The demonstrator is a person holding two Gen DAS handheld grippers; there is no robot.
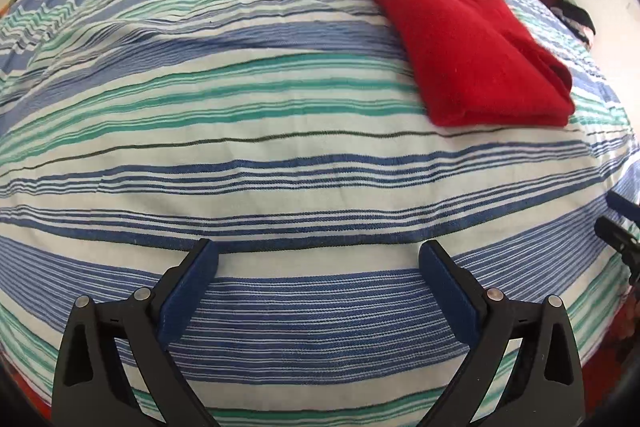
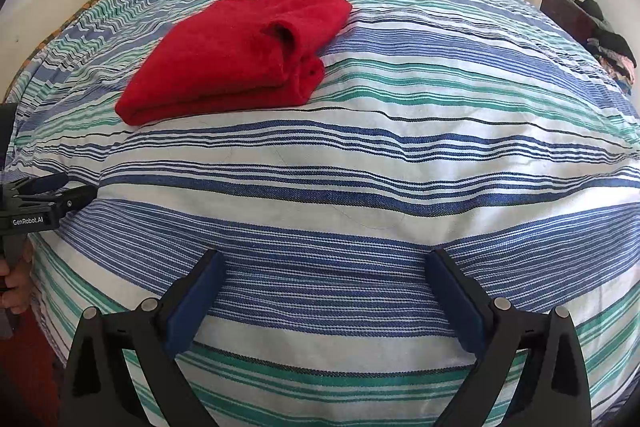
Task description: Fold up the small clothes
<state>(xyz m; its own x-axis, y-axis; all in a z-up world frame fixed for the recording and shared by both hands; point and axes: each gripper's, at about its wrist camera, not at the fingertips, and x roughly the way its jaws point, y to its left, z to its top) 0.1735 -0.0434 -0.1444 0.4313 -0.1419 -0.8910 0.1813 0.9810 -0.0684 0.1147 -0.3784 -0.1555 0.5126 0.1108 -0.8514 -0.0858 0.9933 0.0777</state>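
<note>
- Now, at your far left in the right wrist view, your left gripper point(image 2: 70, 189) comes in from the edge over the near side of the bed, with "GenRobot.AI" printed on its body and your fingers point(image 2: 16, 281) wrapped round its handle below.
- In its own camera, your left gripper point(image 1: 318, 255) has its jaws spread wide apart with nothing between them; only the striped bedspread point(image 1: 280, 155) shows in the gap, and its blue pads point(image 1: 188, 295) hang above the cloth.
- Further along, the red garment point(image 2: 224, 63) lies folded into a thick, roughly rectangular bundle on the bedspread, towards the far half of the bed and well apart from both grippers. The left wrist view shows the same red garment point(image 1: 464, 43) up and to the right of your left gripper.
- On the bundle's right end, the layers curl into a rolled edge with a dark opening.
- Your right gripper point(image 2: 324, 259) also stands wide apart and holds nothing, over the blue and white stripes at the near edge of the bed.
- At the far right, a pile of dark clothes point(image 2: 608, 39) sits beside the bed near the wall.
</note>
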